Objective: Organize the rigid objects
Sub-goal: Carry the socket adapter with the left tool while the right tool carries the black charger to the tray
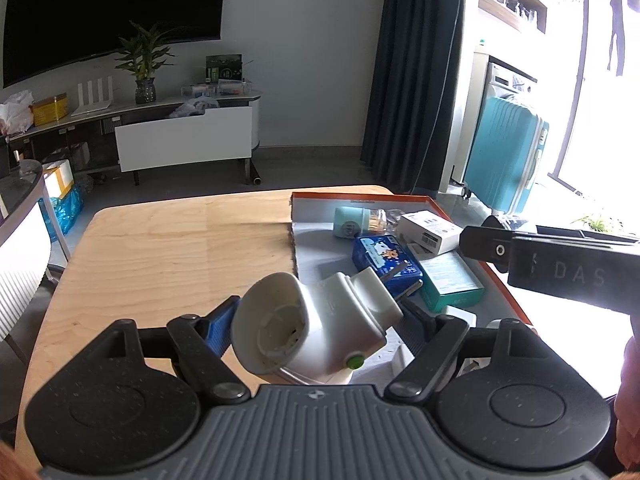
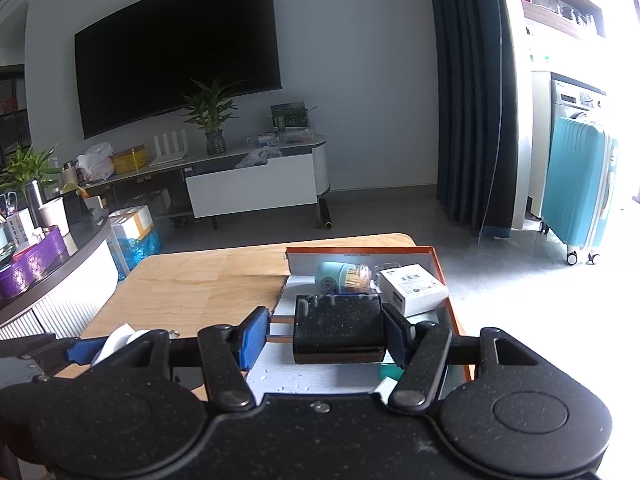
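White plastic funnel-mouthed device with a green button point(image 1: 320, 320) is clamped between the blue pads of the left claw point(image 1: 320, 312), held over the near left edge of the orange-rimmed shallow cardboard tray point(image 1: 360, 197); black boxy charger with two copper prongs point(image 2: 338, 330) is gripped in the right claw point(image 2: 324, 334), prongs pointing left, held over the tray's near part; whether either item touches the tray floor, cannot tell.

Progress, as a judgement: well along; tray already holds a mint cylindrical toothpick holder point(image 1: 349, 222), a white rectangular carton with a barcode label point(image 1: 430, 232), a blue cartoon-printed pack point(image 1: 386, 260) and a teal flat box point(image 1: 450, 282), all bunched on the far and right side; left to do looks like setting down the two held items in the free near-left part of the tray; nothing else loose shows on the wood.

Light wooden surface point(image 1: 180, 248) with rounded corners, bare left of the tray, which sits at its right side; room beyond: big dark wall-mounted TV point(image 2: 176, 48), low white media cabinet point(image 2: 256, 188) with a potted green plant point(image 2: 212, 120), dark navy curtain point(image 2: 464, 100), turquoise hard-shell suitcase point(image 2: 580, 184) by a bright window on the right; grey tiled floor.
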